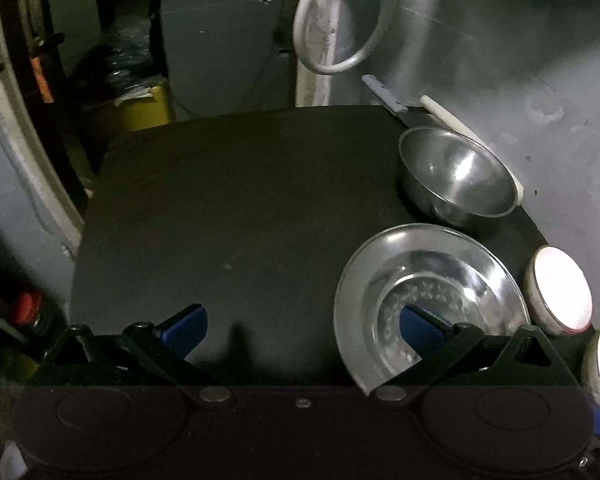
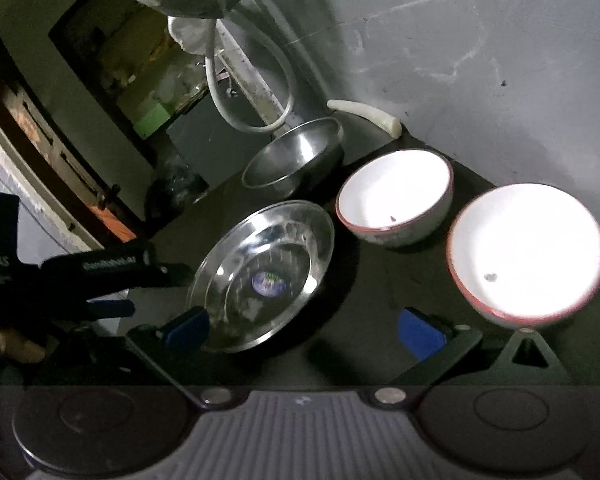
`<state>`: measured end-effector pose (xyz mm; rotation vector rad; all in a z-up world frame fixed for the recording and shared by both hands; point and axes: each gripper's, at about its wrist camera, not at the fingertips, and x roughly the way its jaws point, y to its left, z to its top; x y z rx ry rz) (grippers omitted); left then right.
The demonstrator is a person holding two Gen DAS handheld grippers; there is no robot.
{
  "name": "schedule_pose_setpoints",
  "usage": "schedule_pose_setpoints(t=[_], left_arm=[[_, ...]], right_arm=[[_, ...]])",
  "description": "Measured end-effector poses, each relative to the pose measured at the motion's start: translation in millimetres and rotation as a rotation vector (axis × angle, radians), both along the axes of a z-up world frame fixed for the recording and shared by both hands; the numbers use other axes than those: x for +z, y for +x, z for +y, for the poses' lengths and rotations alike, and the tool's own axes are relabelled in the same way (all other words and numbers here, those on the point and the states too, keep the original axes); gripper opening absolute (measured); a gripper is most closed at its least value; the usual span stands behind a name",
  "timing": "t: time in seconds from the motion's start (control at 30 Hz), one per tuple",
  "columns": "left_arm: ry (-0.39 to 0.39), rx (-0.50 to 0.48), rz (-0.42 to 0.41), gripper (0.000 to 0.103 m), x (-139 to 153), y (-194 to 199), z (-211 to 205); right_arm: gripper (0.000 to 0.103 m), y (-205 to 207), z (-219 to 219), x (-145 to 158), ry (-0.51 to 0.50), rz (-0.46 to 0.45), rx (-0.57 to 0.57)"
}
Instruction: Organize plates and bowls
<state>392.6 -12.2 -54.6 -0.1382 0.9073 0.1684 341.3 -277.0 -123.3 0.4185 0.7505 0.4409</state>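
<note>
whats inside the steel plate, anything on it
The shallow round steel plate holds no dish or food. Only a small blue-purple sticker sits at its centre. The right tool's blue finger covers part of its near rim.

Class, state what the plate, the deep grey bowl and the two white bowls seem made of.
Plate: polished steel, mirror reflections. Deep bowl: steel too, duller sheen. White bowls: probably glazed ceramic or melamine, glossy white, reddish rims.

Dark table point(image 1: 220, 208); knife point(image 1: 384, 94) at its far edge; white hose loop point(image 1: 332, 36) above knife; grey wall point(image 1: 500, 60) beside.
</note>
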Motion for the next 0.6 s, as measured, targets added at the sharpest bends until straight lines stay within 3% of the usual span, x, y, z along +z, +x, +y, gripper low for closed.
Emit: schedule_pose_setpoints(t=[0.2,0.3,0.4,0.5,0.57,0.6], left_arm=[[-0.027,-0.045,0.003,0.101,-8.1,15.9,-1.2],[-0.045,-0.072,0.007,0.094,-10.4,19.0,-2.1],[-0.059,-0.08,0.015,0.08,-13.5,19.8,-1.4],[-0.092,-0.083,0.02,0.061,-16.1,18.4,-1.3],[-0.11,-0.091,0.028,0.039,-18.2,17.0,-2.4],[-0.11,-0.09,0.033,0.037,-19.3,16.4,-3.2]], right_arm=[[0.091,19.3,9.3,-7.5,0.046,0.031,-0.011],[0.083,22.8,14.6,-7.3,0.042,0.043,-0.018],[0.076,25.5,17.4,-9.1,0.034,0.054,-0.032],[0.063,28.2,17.6,-10.3,0.031,0.06,-0.049],[0.054,30.5,18.8,-10.9,0.019,0.058,-0.054],[0.051,31.8,20.1,-10.7,0.008,0.058,-0.052]])
